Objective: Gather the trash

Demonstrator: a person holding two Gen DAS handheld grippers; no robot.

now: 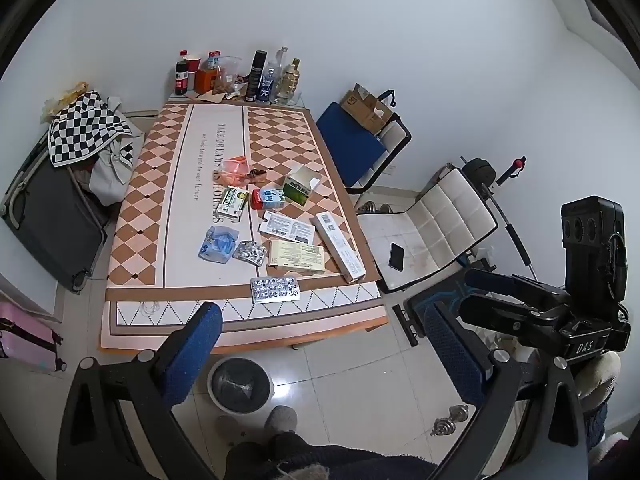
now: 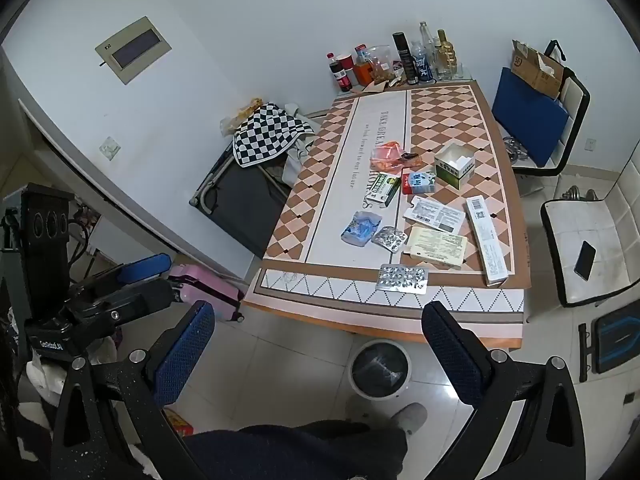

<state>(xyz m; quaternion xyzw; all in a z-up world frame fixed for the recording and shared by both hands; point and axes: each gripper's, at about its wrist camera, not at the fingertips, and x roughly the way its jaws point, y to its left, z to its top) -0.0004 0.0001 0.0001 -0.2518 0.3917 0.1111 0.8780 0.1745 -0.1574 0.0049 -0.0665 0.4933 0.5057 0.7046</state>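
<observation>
Trash lies on the patterned table (image 1: 180, 216): a silver blister pack (image 1: 275, 290) near the front edge, a crumpled blister (image 1: 250, 253), a blue wrapper (image 1: 218, 244), flat medicine boxes (image 1: 296, 260), a long white box (image 1: 340, 246), a green open box (image 1: 300, 186) and an orange bag (image 1: 236, 168). A round bin (image 1: 240, 386) stands on the floor under the front edge. My left gripper (image 1: 324, 352) hangs open above the bin, holding nothing. My right gripper (image 2: 320, 352) is open and empty too, short of the blister pack (image 2: 402, 278) and beside the bin (image 2: 380, 368).
Bottles and jars (image 1: 256, 76) crowd the table's far end. A white chair (image 1: 432, 236) with a phone (image 1: 397, 257) stands right, a blue-cushioned chair (image 1: 352, 144) behind it. A checkered cloth (image 1: 86, 128) and pink suitcase (image 1: 24, 340) sit left. A dumbbell (image 1: 450, 420) lies on the floor.
</observation>
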